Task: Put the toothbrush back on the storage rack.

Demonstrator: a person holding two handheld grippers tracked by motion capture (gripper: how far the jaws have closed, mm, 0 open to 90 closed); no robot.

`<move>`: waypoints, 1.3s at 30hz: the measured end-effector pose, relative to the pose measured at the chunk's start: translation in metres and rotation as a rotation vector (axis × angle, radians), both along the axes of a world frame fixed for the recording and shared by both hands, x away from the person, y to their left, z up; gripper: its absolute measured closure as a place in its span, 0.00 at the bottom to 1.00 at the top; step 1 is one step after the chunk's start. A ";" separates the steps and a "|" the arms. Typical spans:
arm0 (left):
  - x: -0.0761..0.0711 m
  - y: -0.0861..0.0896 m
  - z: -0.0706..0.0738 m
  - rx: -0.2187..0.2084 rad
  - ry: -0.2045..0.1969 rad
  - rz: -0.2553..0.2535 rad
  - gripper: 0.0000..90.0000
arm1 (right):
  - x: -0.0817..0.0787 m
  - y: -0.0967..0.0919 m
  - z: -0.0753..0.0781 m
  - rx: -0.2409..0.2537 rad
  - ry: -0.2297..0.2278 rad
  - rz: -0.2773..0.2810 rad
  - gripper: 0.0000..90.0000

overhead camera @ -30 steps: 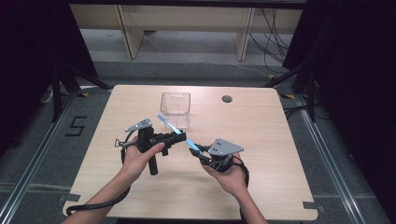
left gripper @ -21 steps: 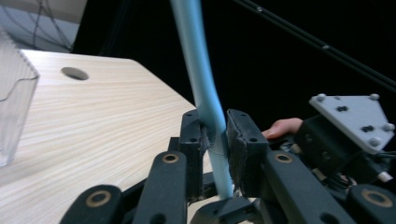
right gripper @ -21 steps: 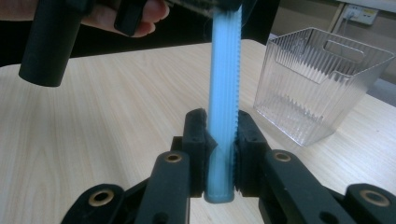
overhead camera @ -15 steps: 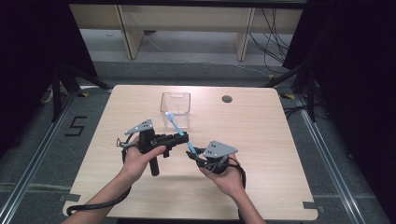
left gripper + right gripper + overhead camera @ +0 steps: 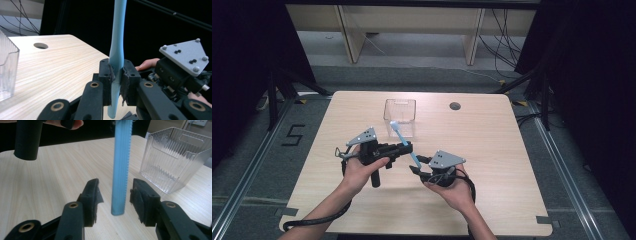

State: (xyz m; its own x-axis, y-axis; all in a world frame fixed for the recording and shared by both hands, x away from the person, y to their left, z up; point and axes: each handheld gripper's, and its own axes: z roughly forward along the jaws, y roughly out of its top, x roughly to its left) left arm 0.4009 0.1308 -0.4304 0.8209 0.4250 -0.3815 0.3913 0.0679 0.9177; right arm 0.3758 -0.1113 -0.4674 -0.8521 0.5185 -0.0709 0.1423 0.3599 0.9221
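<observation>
Toothbrush (image 5: 117, 47) sits mid-table, above the wood, clamped by left gripper (image 5: 116, 82) near its handle. Right gripper (image 5: 113, 197) jaws apart w/ handle end between, not touching. Likely handover or drop into bin (image 5: 400, 117): keep left firm, head aimed at bin opening.

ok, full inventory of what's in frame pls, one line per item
table: 1, light wood, centre of the high view, with a round hole near its far edge
container: 1, clear ribbed plastic, open top, far-middle of the table
toothbrush: 1, light blue, off the table, slanting up toward the container, handle end between the two tools
cables: several, black, on the floor beyond the table
floor marking "5": 1, black, left of the table
left tool: 1, black, shut on the toothbrush handle
right tool: 1, black, open, jaws either side of the handle end
hands: 2, one on each tool
</observation>
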 end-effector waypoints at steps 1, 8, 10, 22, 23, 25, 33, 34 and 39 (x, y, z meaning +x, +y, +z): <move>0.000 0.000 0.000 0.000 0.000 0.000 0.89 | 0.000 0.000 0.000 0.000 0.000 0.000 0.63; 0.001 0.004 0.001 0.041 -0.026 0.021 0.89 | -0.002 -0.009 0.007 0.025 -0.006 -0.032 0.59; 0.001 0.004 0.002 0.059 -0.042 0.028 0.89 | -0.003 -0.012 0.009 0.031 -0.007 -0.037 0.59; 0.008 0.013 0.000 0.119 -0.098 0.108 0.89 | -0.005 -0.035 0.004 0.051 0.001 -0.128 0.59; 0.008 0.014 0.001 0.141 -0.100 0.121 0.89 | -0.005 -0.037 0.003 0.053 0.004 -0.132 0.59; 0.009 0.015 0.001 0.146 -0.106 0.137 0.89 | -0.006 -0.040 0.002 0.054 0.021 -0.144 0.59; 0.017 0.023 0.004 0.152 -0.124 0.178 0.89 | -0.010 -0.050 -0.004 0.056 0.036 -0.188 0.58; 0.018 0.024 0.004 0.152 -0.127 0.184 0.89 | -0.010 -0.051 -0.005 0.048 0.013 -0.190 0.58; 0.022 0.028 0.005 0.150 -0.142 0.201 0.89 | -0.011 -0.057 -0.009 0.061 -0.003 -0.219 0.57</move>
State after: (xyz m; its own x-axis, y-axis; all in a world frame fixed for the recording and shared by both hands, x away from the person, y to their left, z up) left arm 0.4226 0.1592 -0.4257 0.7549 0.6278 -0.1898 0.2510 -0.0092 0.9679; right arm 0.3650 -0.1685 -0.4760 -0.7188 0.6943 -0.0361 0.2079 0.2642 0.9418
